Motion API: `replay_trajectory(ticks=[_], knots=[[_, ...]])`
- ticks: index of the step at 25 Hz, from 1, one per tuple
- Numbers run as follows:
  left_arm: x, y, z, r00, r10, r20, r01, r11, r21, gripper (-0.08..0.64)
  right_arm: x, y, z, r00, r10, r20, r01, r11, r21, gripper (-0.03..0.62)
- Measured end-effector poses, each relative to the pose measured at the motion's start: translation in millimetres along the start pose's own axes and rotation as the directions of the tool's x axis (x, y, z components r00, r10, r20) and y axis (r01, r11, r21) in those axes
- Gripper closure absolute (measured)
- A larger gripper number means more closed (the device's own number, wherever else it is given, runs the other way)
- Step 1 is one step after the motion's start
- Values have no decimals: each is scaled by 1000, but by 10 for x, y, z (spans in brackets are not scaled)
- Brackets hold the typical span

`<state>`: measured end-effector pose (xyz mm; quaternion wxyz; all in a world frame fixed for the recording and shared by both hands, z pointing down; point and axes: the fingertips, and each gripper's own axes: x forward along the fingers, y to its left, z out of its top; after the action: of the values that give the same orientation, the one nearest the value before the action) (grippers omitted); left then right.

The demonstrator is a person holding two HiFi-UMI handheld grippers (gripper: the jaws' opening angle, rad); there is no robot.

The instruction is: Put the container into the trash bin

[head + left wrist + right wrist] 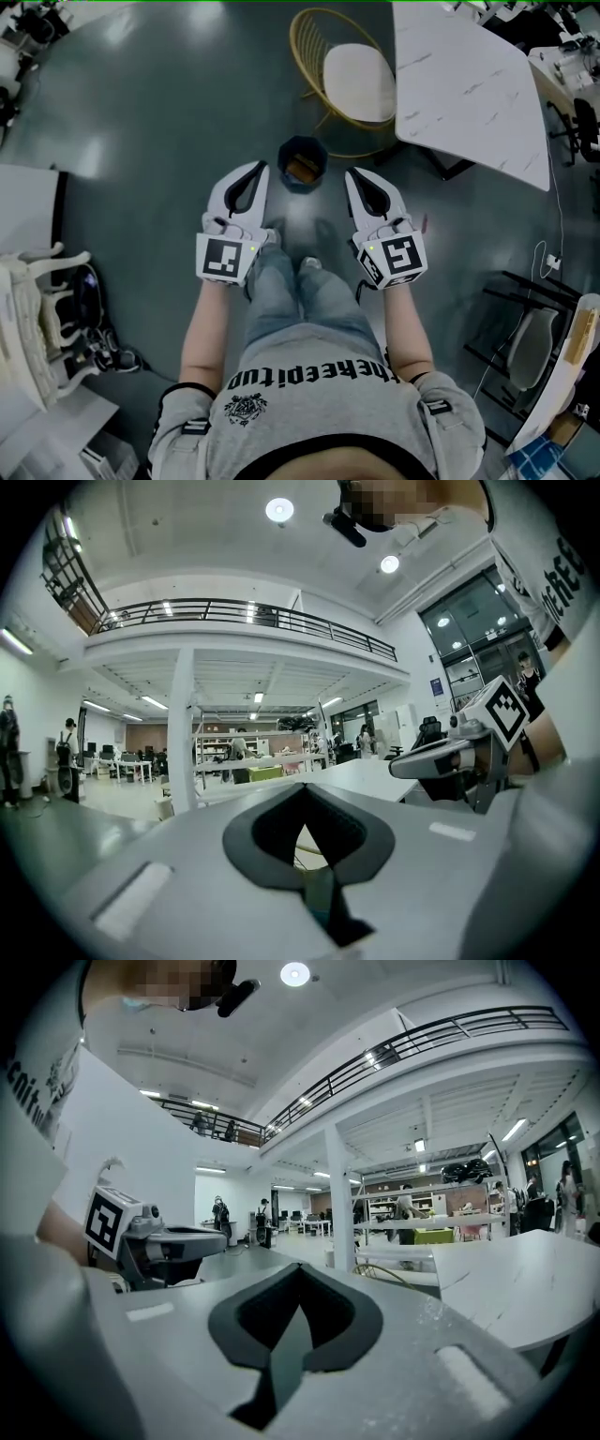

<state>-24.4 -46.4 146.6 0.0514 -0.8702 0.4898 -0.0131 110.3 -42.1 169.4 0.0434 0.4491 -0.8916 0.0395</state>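
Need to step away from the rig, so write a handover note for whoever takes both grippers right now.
Left gripper: shut, empty, held out level.
Right gripper: shut, empty, alongside it.
Trash bin: on the floor just ahead of both gripper tips, near the wicker chair. A brown thing lies inside, probably the container.
Done: the drop, as far as the head view shows.
Left: confirm what is in the bin; no other container is in view.
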Motion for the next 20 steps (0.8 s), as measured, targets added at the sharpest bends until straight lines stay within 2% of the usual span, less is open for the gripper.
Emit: replay_trajectory(ticks=[20], knots=[[-154, -153, 247, 999, 41, 22, -41, 999, 13, 540, -153, 139, 291, 998, 34, 52, -34, 999, -2, 591]])
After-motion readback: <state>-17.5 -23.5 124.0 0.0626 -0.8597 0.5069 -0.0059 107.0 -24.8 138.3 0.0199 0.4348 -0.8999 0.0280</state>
